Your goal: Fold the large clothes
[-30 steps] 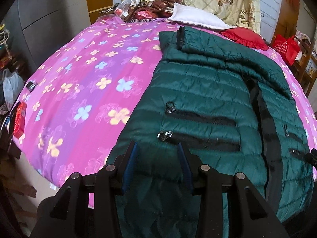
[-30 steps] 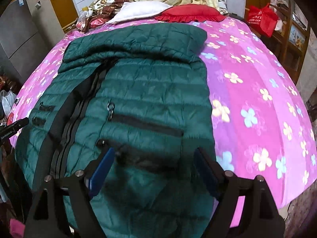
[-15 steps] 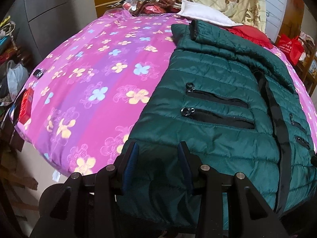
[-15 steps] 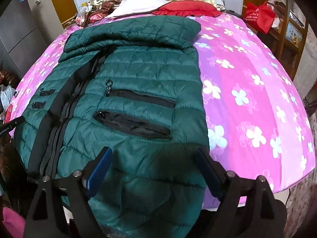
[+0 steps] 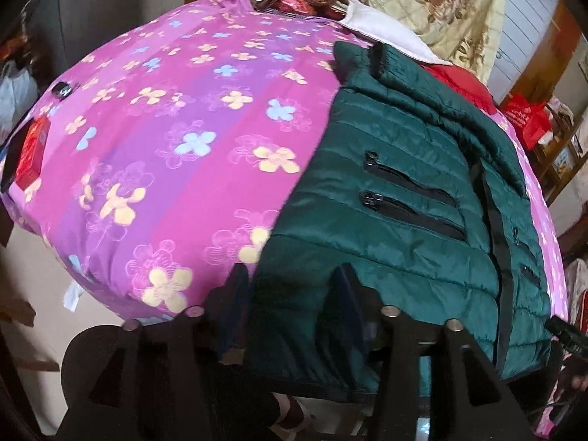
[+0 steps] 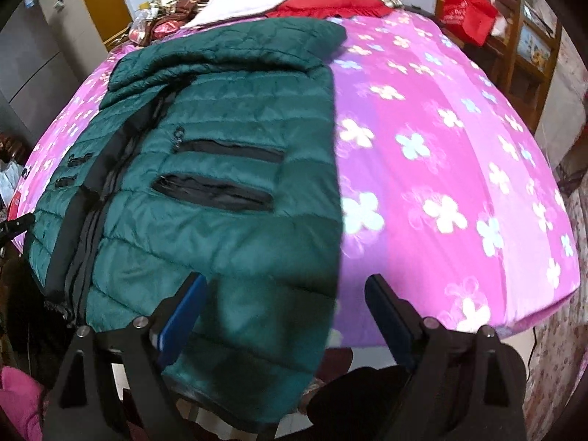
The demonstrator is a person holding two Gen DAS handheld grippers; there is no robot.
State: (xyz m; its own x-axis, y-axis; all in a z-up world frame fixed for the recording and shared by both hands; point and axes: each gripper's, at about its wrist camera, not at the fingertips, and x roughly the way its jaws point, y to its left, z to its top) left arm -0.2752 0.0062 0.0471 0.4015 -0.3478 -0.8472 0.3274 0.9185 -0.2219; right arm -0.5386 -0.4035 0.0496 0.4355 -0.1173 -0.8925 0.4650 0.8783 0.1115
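A dark green puffer jacket (image 5: 386,202) lies zipped and face up on a bed with a pink flowered sheet (image 5: 165,147), collar toward the pillows. Its hem hangs over the bed's near edge. In the left wrist view my left gripper (image 5: 292,290) straddles the hem's left corner. Its jaws are opening and the fabric sits loosely between them. In the right wrist view the jacket (image 6: 205,220) fills the left half. My right gripper (image 6: 284,281) stands wide over the hem's right corner, its jaws still opening and its pads clear of the cloth.
A white pillow (image 5: 386,33), a red pillow (image 6: 330,3) and a heap of cloth lie at the bed's head. A red bag (image 6: 466,11) sits on wooden shelves (image 6: 525,55) to the right. A red box (image 5: 35,150) rests on the bed's left edge, above pale floor (image 5: 33,286).
Both views have drawn back toward the bed's near edge, so the jacket's hem now shows hanging over it. The left jaws stand a little wider apart.
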